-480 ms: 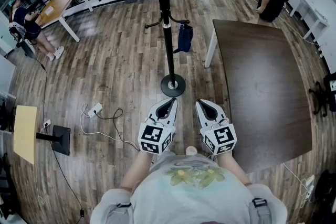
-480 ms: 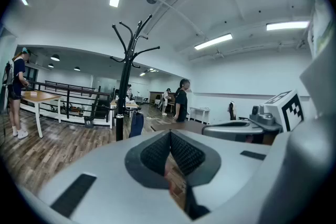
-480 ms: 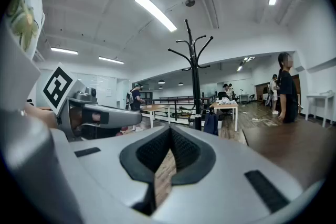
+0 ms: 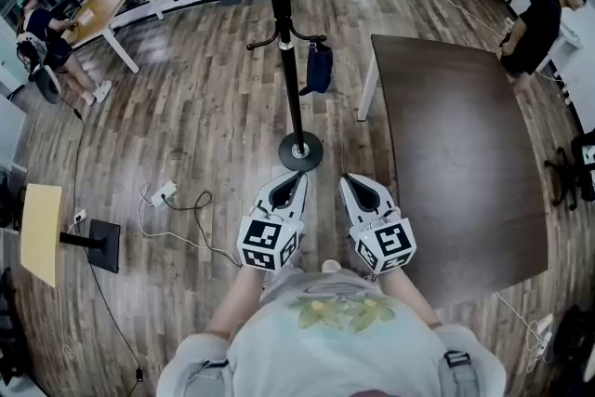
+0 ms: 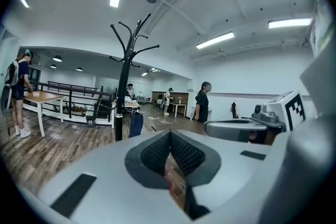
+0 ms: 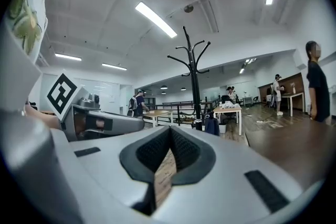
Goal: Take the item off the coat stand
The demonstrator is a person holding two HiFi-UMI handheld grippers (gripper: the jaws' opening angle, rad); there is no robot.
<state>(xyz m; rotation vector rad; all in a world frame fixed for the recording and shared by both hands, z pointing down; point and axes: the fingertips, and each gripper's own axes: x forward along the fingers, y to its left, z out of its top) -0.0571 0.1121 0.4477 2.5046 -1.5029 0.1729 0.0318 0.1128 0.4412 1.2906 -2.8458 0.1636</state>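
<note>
Left gripper and right gripper are both closed, nothing in them. The blue bag hangs on a low hook of the coat stand, on the desk side. I'd step closer, open one gripper, grab near the top and lift up off the hook.

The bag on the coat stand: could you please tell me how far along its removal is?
Nothing done: the bag hangs from the stand. The left hand-held gripper and right hand-held gripper are shut, empty, short of it. Remaining: approach, grip, lift off.
</note>
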